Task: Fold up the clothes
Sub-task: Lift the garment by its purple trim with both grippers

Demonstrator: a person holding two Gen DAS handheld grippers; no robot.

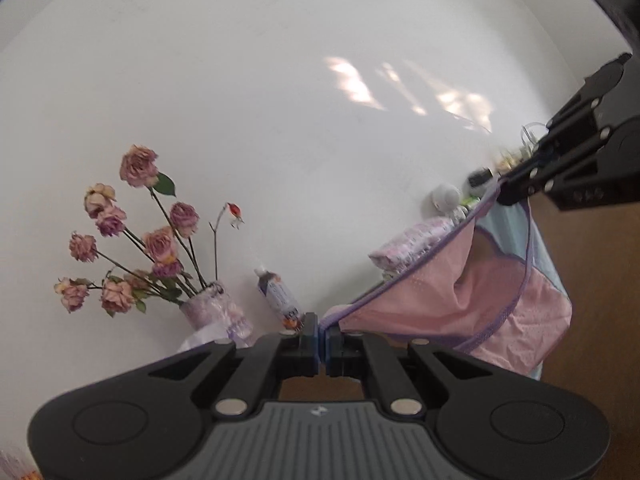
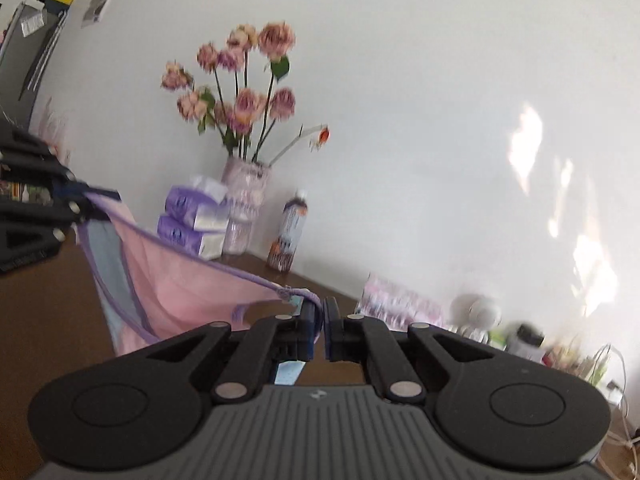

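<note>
Left tongs (image 1: 322, 330) and right tongs (image 2: 322, 312) each clamp a purple-trimmed edge of the pink garment (image 1: 500, 292), hanging above the brown table (image 2: 48, 300).

Sunlit white wall (image 1: 280, 80) behind a brown table (image 2: 48, 300); possibly a grey cabinet (image 2: 28, 48) far left.

A lived-in home room: a brown wooden table (image 2: 48, 304) stands against a plain white wall (image 2: 420, 80). On it, a vase of dried roses (image 2: 246, 200) has stacked tissue packs (image 2: 192, 220) just beside it and a drink bottle (image 2: 290, 236) near.
</note>
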